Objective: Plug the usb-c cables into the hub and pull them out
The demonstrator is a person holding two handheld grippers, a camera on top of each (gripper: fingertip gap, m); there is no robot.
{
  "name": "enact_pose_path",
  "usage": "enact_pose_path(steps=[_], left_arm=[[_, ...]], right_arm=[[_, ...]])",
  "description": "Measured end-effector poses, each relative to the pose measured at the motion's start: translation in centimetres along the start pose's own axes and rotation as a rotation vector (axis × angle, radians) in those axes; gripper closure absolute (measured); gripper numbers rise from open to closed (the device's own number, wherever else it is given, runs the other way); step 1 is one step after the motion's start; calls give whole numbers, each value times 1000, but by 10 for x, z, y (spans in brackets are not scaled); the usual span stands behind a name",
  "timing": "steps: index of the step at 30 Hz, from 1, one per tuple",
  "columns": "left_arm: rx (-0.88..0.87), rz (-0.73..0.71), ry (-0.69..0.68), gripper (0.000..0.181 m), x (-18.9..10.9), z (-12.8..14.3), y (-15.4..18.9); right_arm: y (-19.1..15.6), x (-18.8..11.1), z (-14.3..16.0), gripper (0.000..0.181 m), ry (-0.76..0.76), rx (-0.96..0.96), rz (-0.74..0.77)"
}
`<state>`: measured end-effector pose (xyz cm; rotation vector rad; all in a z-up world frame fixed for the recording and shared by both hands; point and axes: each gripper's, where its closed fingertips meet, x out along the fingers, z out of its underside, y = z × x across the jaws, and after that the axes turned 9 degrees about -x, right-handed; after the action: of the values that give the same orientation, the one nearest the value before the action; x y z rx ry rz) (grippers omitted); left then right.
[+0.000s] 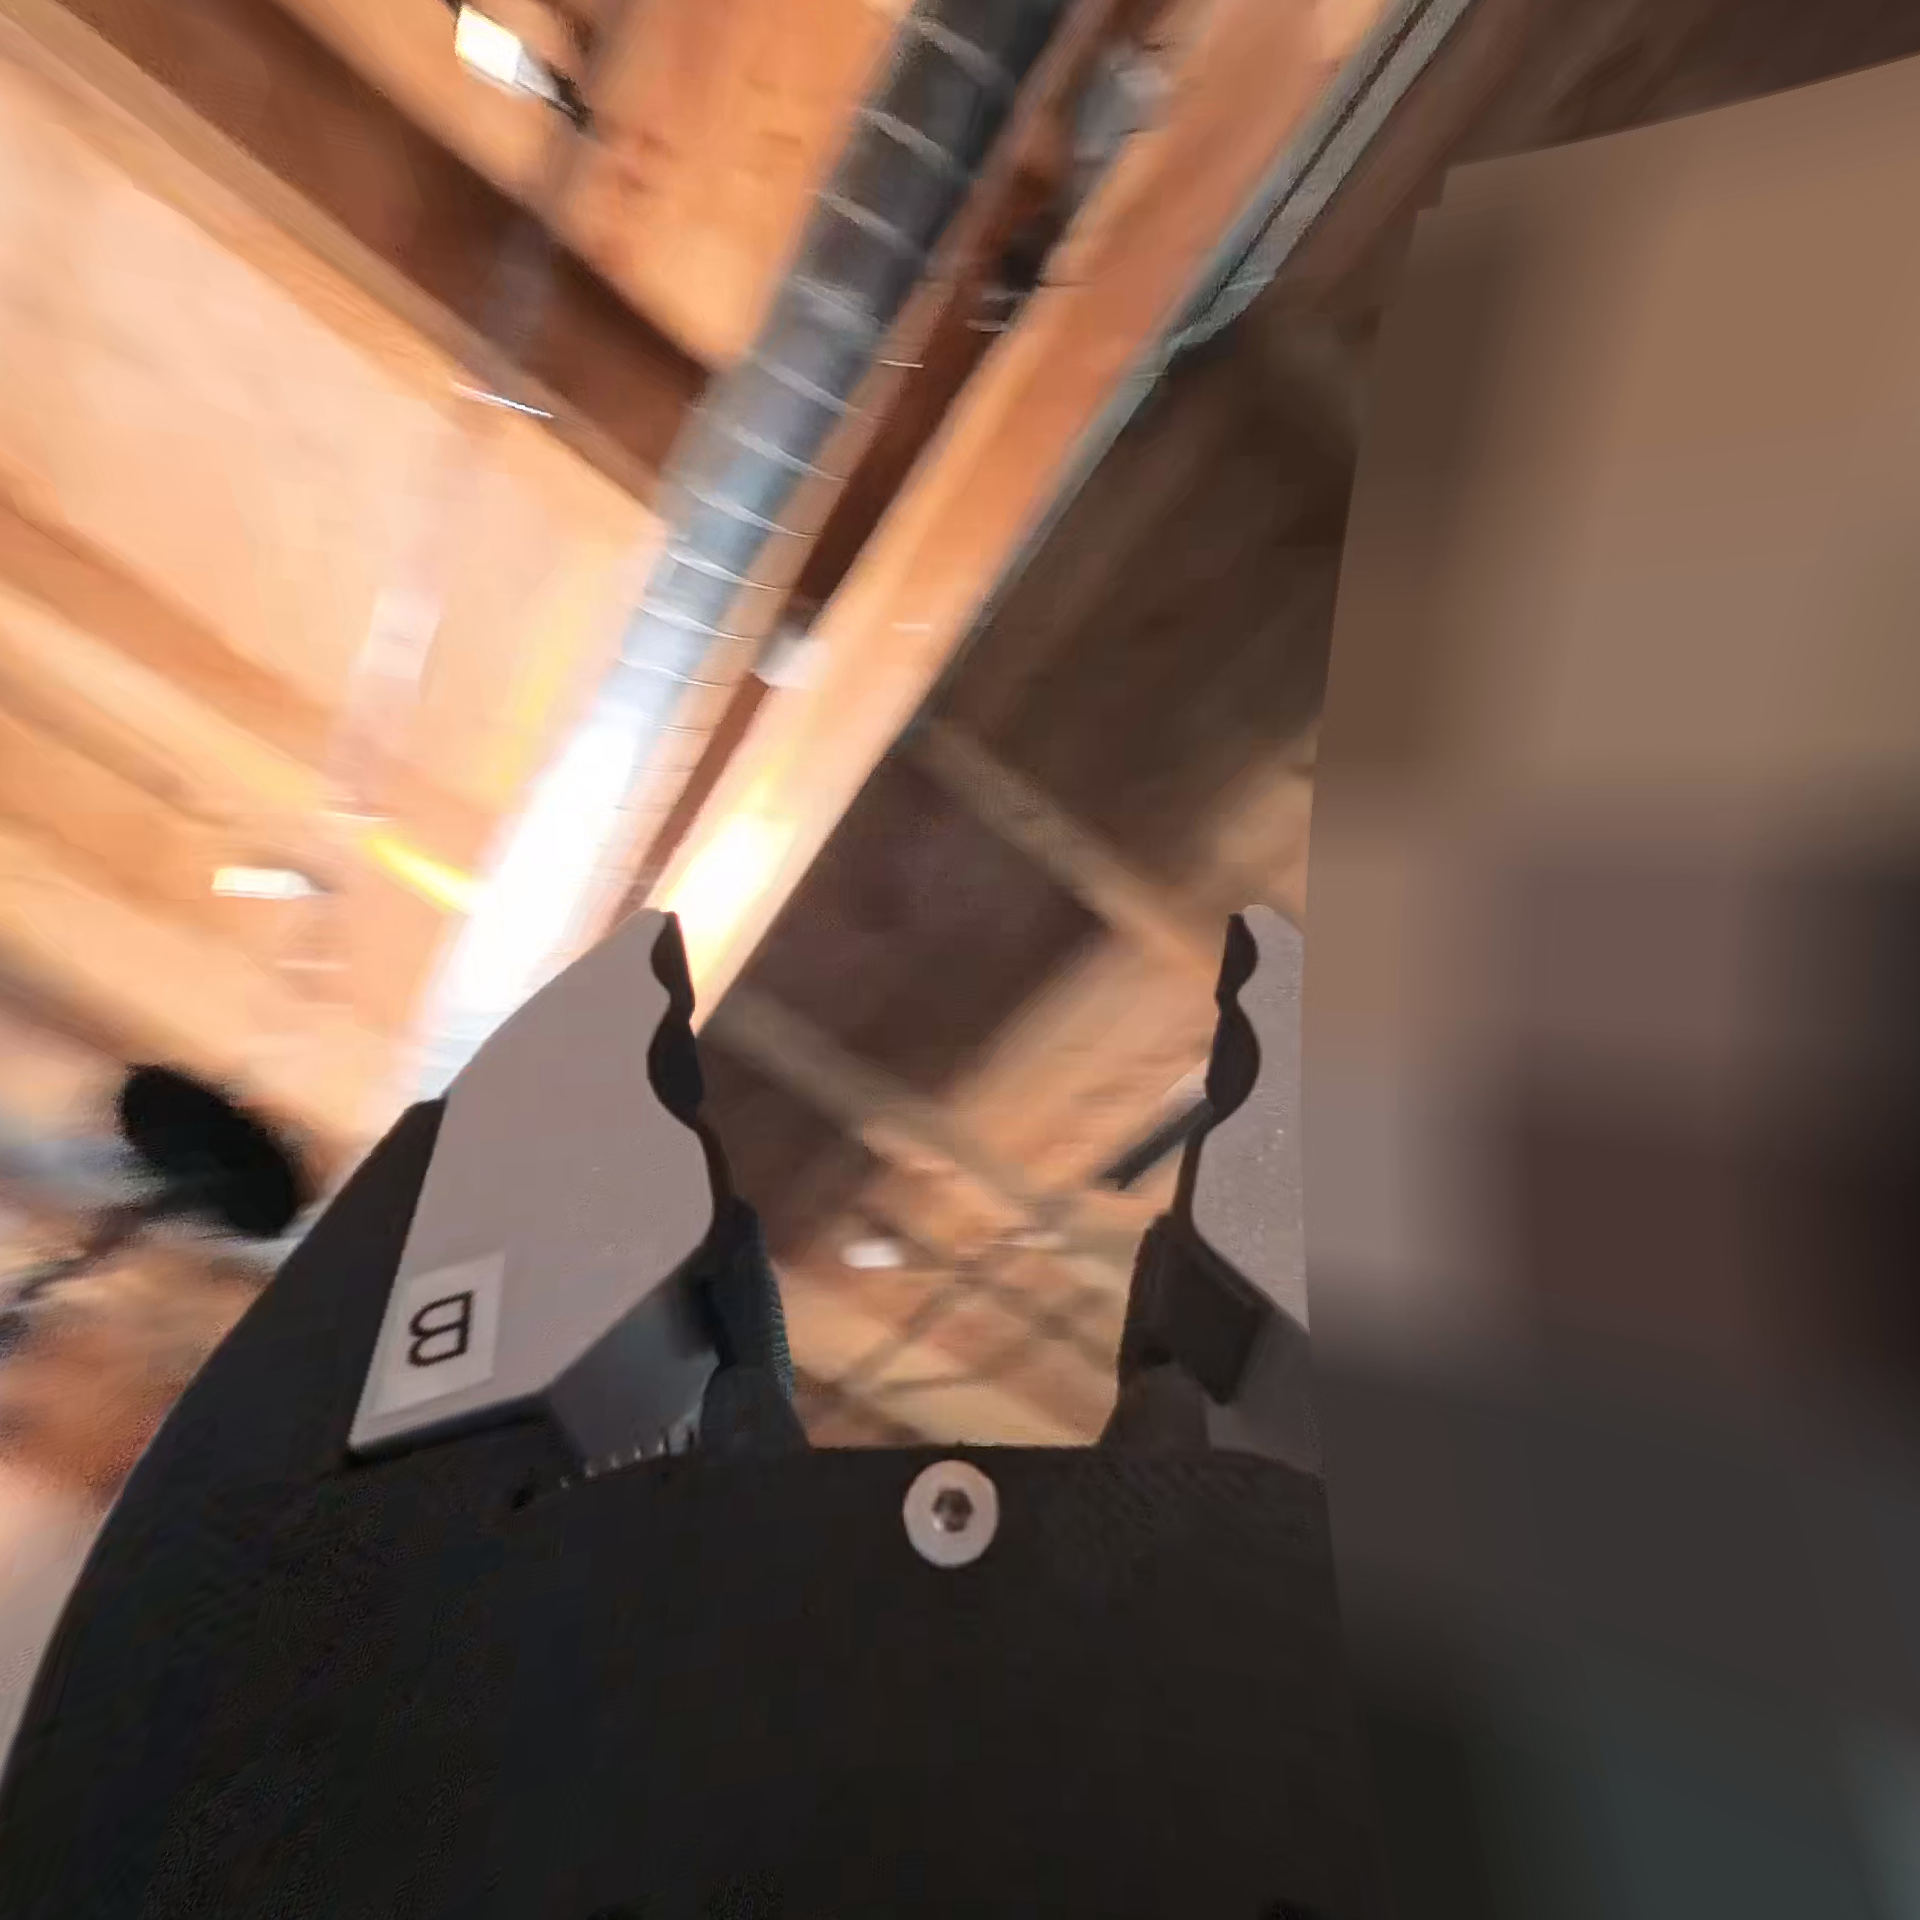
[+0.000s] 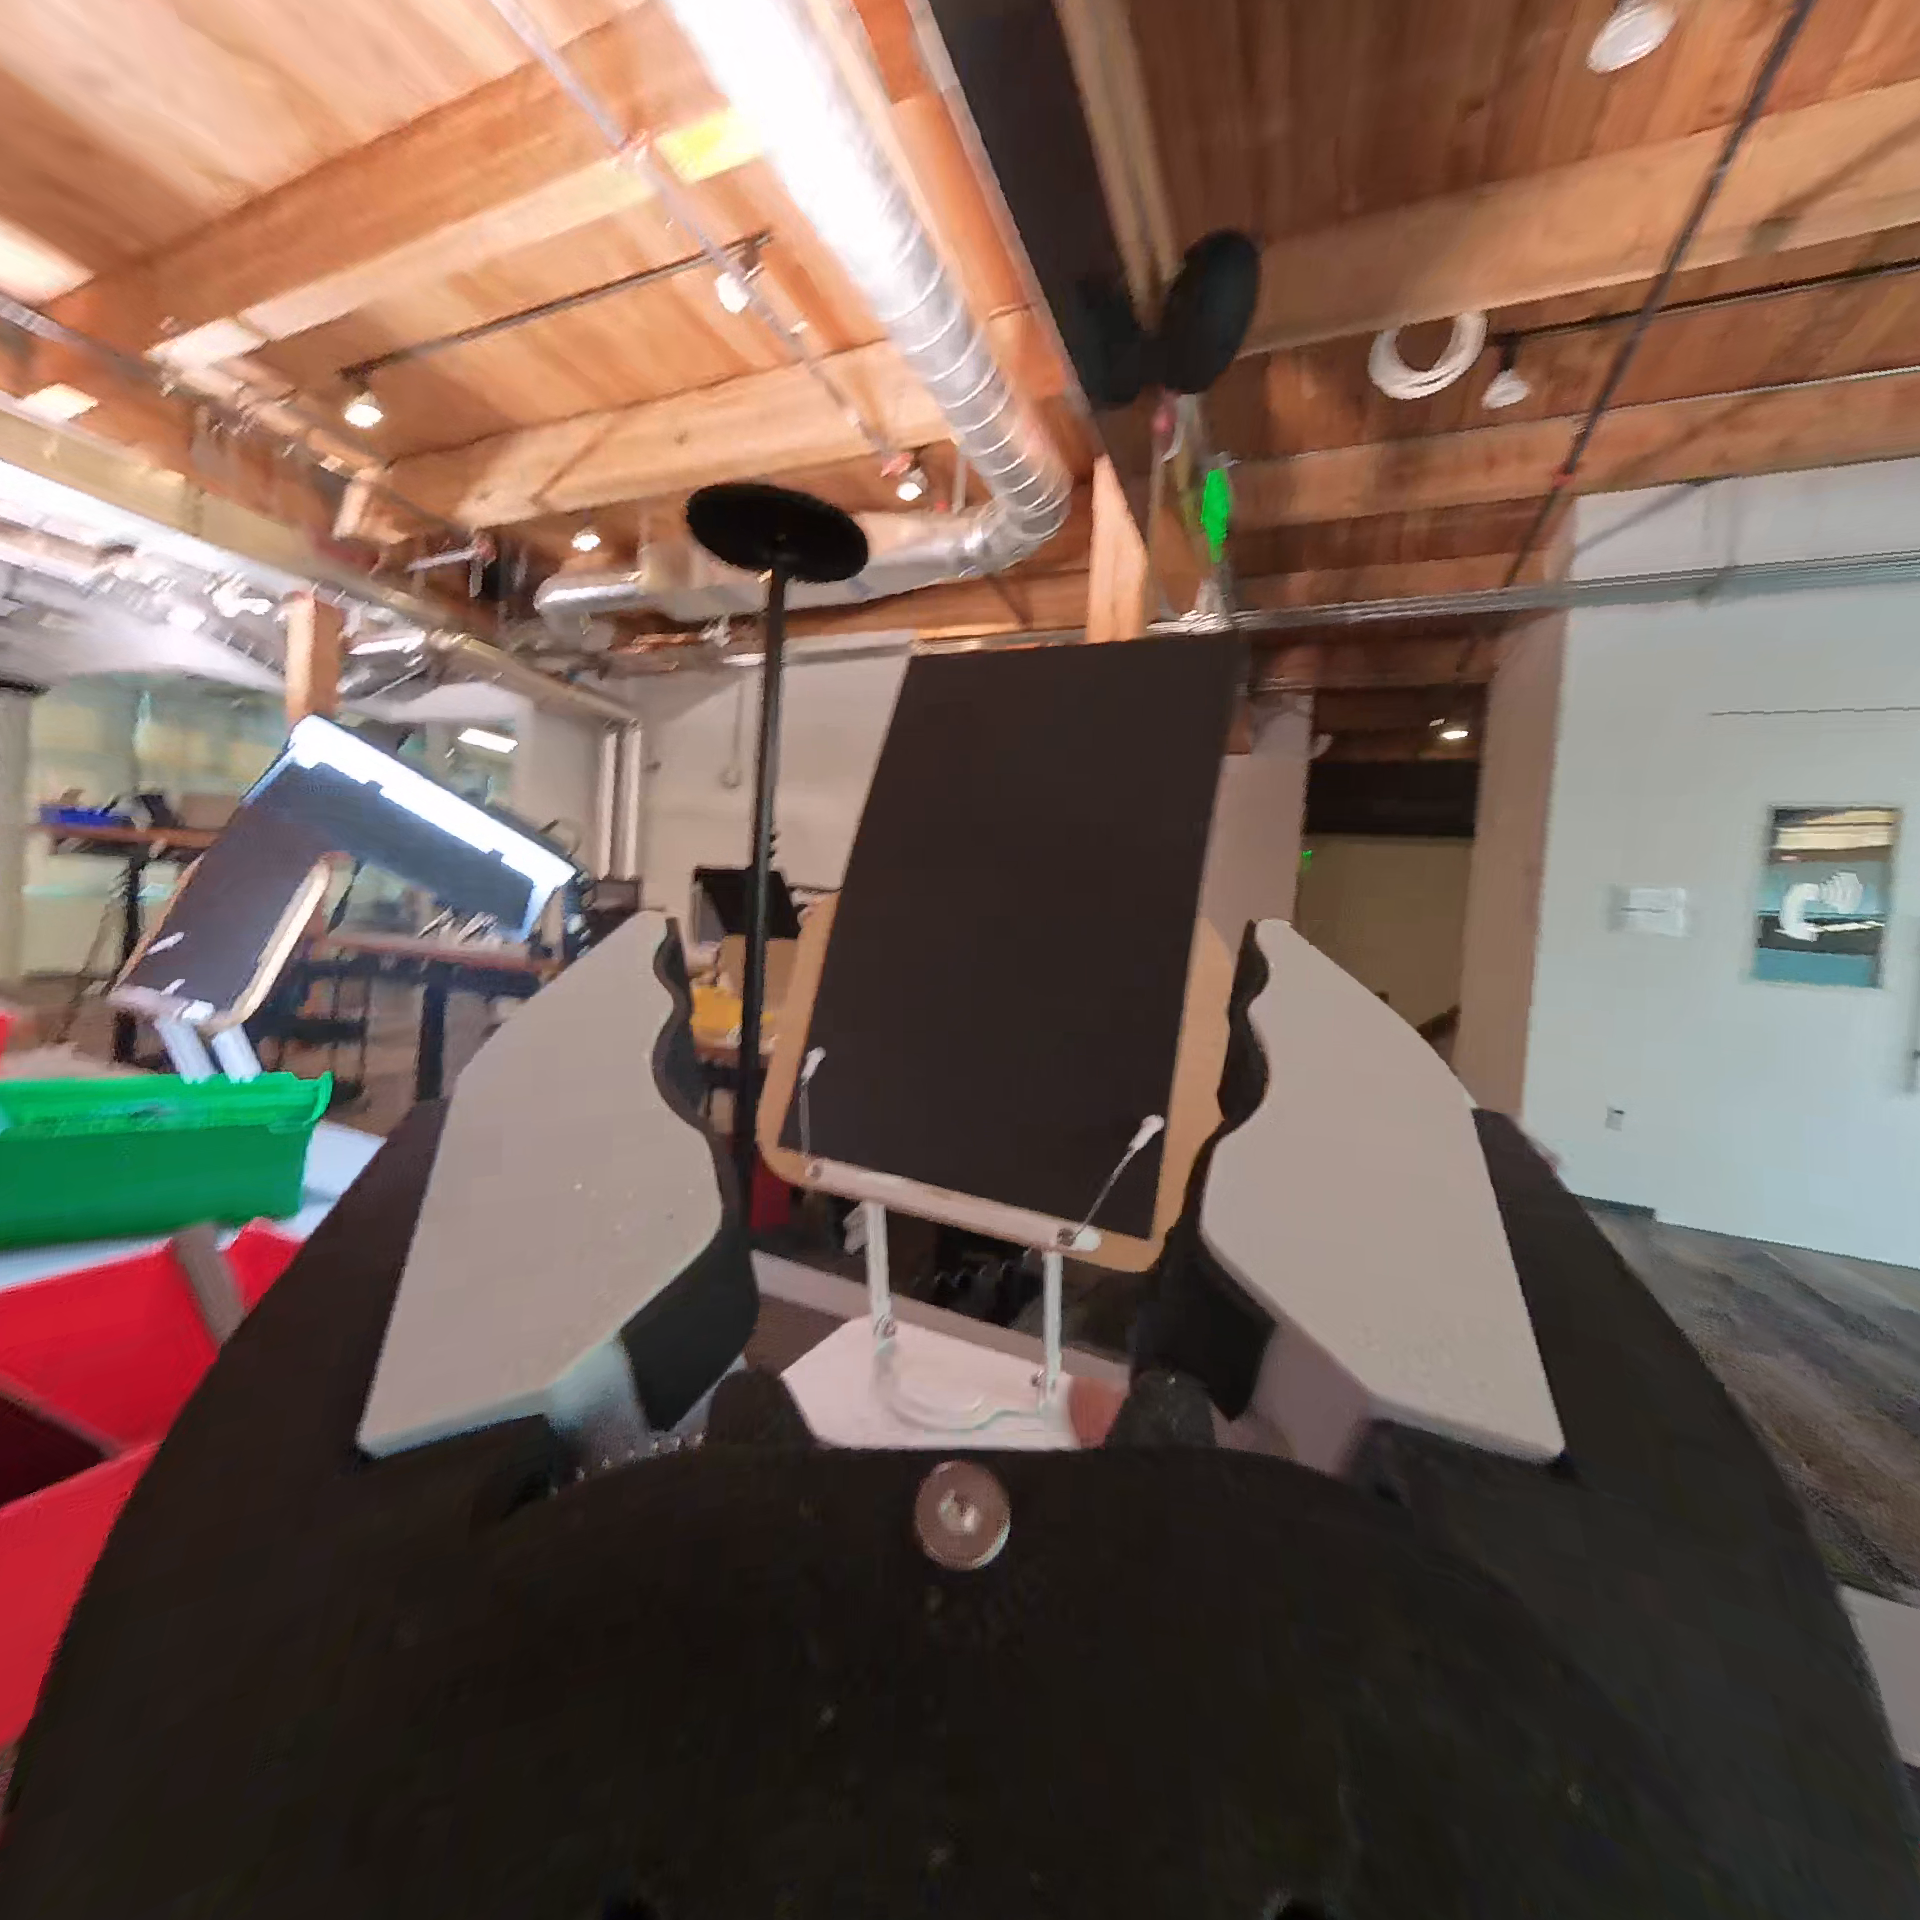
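Note:
No hub and no usb-c cable shows in either view. My left gripper (image 1: 956,925) is open and empty; it points up at a blurred wooden ceiling with a silver duct (image 1: 790,416). My right gripper (image 2: 956,935) is open and empty; it points level across the room. Between its fingers, farther off, a dark tablet (image 2: 1018,935) leans back on a white wire stand (image 2: 966,1382).
A green bin (image 2: 145,1153) and red bins (image 2: 94,1351) stand at the left in the right wrist view. A black pole with a round disc top (image 2: 774,540) rises beside the tablet. A second tilted tablet (image 2: 223,925) is farther left. A blurred patch covers the right of the left wrist view.

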<state>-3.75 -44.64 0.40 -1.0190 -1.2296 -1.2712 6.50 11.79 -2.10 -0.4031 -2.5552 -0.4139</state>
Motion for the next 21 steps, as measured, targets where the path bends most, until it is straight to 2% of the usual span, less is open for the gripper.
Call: enact_pose_path(steps=[1, 3, 6, 8, 10, 12, 14, 16, 17, 18, 19, 20, 21], left_arm=[[72, -86, 1, 87, -4, -10, -20], [162, -97, -112, 92, -5, -10, -38], [188, -160, -236, 96, -8, -6, -66], [184, -197, -246, 98, -13, -10, -75], [196, -205, -173, 99, -15, -21, -76], [217, -191, -141, 97, -14, -25, -74], [254, -199, -180, 96, -13, -20, -75], [289, -208, -209, 96, -12, -13, -76], [302, -199, -219, 96, -11, -9, -75], [309, -189, -232, 96, -10, -4, -74], [306, -180, -249, 96, -10, 2, -72], [293, -167, -266, 96, -8, 9, -69], [274, -149, -279, 97, -7, 15, -66]], right_arm=[[-12, 3, 4, 86, -15, -6, -45], [-37, 8, 15, 81, -63, -13, -134], [-71, 8, 37, 63, -132, -113, -258], [-70, 4, 43, 45, -105, -191, -222], [-43, -9, 34, 42, -16, -180, -58], [-4, -35, 21, 42, 63, -116, 129], [31, -68, 19, 42, 72, -83, 278], [52, -95, 24, 44, 36, -101, 352], [59, -106, 33, 49, -23, -121, 367], [61, -115, 47, 66, -131, -143, 350], [57, -124, 67, 99, -288, -168, 285], [45, -136, 87, 123, -469, -206, 163], [32, -152, 103, 131, -636, -248, 33]])
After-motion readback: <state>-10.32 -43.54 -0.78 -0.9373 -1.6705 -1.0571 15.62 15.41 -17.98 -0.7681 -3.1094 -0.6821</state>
